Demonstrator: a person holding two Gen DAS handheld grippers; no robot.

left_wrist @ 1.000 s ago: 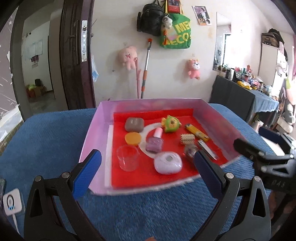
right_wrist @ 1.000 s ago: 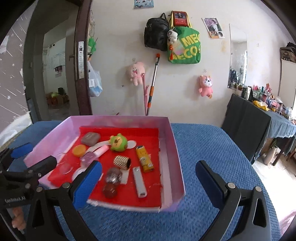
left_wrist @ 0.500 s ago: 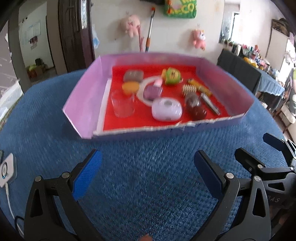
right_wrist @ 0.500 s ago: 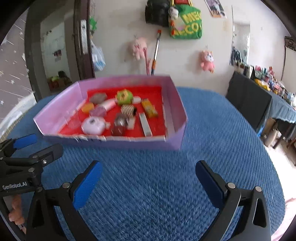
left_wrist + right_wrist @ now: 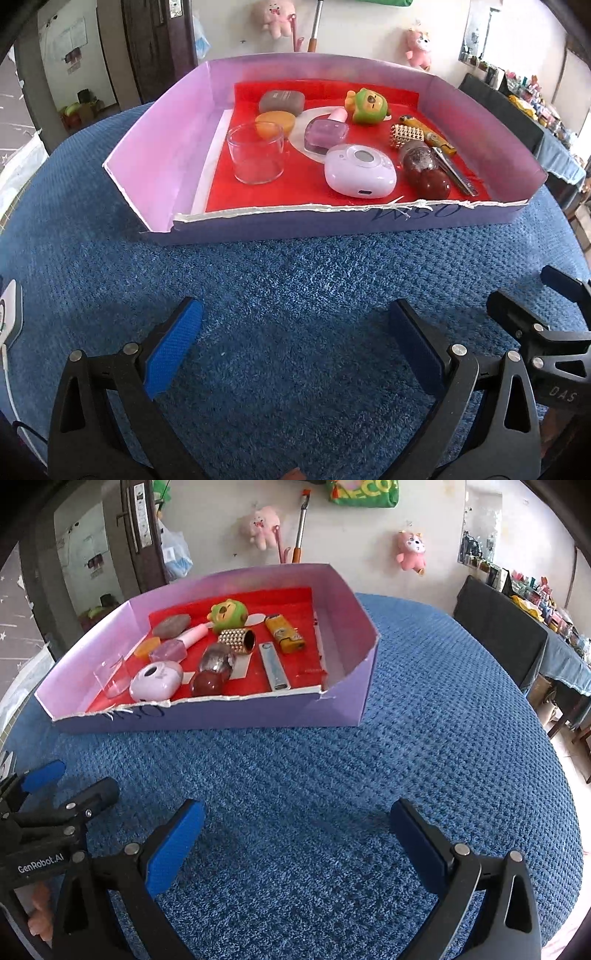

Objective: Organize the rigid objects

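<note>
Blue cloth (image 5: 406,738) | left gripper (image 5: 68,788): "GenRobot.AI" | right gripper (image 5: 532,299): "DAS"

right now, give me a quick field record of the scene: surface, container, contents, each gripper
surface: blue cloth
container: purple box with red lining
contents: clear cup, lilac case, green toy, yellow lighter, studded tube
left gripper: open, empty, over the cloth short of the box
right gripper: open, empty, over the cloth
</note>
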